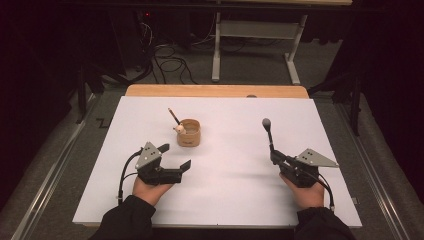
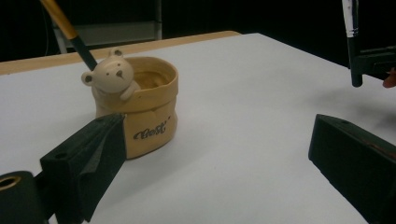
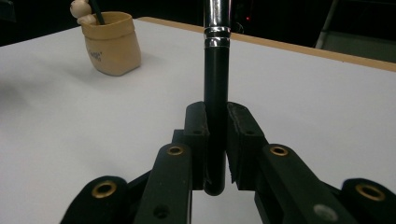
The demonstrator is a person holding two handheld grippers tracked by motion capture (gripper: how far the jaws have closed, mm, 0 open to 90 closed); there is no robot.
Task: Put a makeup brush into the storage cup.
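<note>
A tan pot with a small bear figure on its rim stands on the white board, left of the middle. A dark-tipped stick leans out of it. My left gripper stands open just in front of the pot, its jaws wide apart with nothing between them. At the right, my right gripper is shut on the black handle of a brush. The brush stands nearly upright, its grey head on top.
The board lies on a wooden table whose far edge shows behind it. Beyond stand a metal table frame and loose cables on the floor. Bare board lies between the pot and the brush.
</note>
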